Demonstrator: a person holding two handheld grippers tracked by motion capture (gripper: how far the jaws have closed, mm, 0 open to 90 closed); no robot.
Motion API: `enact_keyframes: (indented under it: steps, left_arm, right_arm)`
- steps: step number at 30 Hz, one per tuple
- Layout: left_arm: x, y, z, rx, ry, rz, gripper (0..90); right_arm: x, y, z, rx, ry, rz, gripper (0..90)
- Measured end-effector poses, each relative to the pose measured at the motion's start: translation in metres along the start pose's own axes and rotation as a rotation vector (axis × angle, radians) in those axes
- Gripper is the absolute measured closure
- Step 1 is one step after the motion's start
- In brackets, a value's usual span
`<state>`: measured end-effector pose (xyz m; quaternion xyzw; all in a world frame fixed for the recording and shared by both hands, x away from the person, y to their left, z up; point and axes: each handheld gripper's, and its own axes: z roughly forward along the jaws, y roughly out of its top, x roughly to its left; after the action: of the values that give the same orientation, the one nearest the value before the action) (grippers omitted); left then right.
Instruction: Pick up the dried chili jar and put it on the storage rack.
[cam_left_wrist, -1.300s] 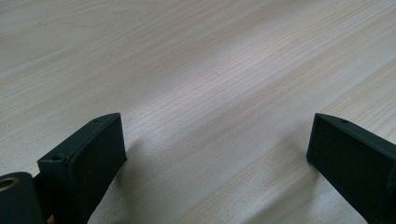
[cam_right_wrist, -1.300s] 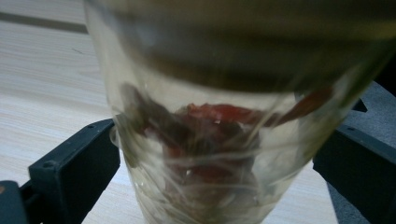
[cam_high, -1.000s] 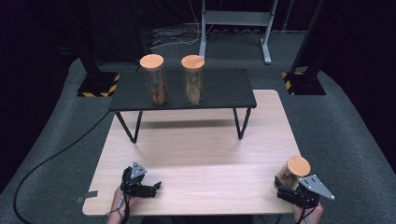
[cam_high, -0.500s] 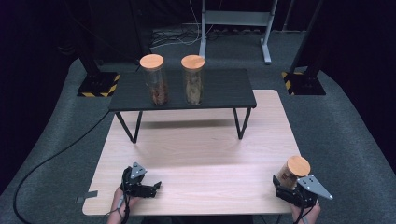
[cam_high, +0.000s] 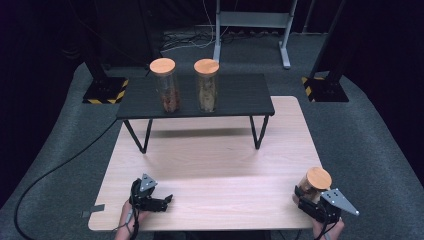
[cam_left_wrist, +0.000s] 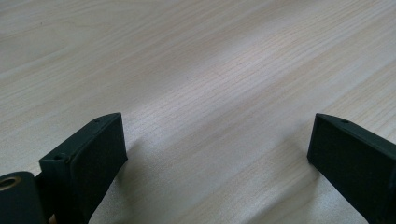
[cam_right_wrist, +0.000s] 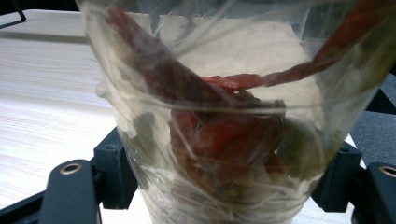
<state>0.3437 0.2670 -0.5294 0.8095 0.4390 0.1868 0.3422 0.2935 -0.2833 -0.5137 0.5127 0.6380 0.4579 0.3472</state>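
Gripping a clear jar (cam_high: 314, 186) with a wooden lid, the right gripper (cam_high: 306, 196) has just been closing its jaws, and they now press the glass on both sides; red dried pieces show inside (cam_right_wrist: 219, 140). Jar stands at the near right corner of the wooden table (cam_high: 210, 160), well apart from the two lidded jars (cam_high: 166, 85) (cam_high: 206, 85) on the black shelf (cam_high: 240, 97) at the table's far side. Left gripper (cam_high: 165, 200) rests near the table's near left corner, jaws wide apart over bare wood.

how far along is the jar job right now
Done: two jars already stand on the black shelf. In hand: the right tool has just been closing and now grips the third jar at the table's near right corner. Left: likely lifting it onto the shelf. The left tool rests open.
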Motion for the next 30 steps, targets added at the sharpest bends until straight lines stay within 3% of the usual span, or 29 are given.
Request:
enact_keyframes:
  steps: [30]
  left_arm:
    - [0.0, 0.0, 0.0, 0.0, 0.001, -0.002, 3.4]
  right_arm:
    - [0.013, 0.028, -0.01, -0.017, 0.036, -0.012, 24.4]
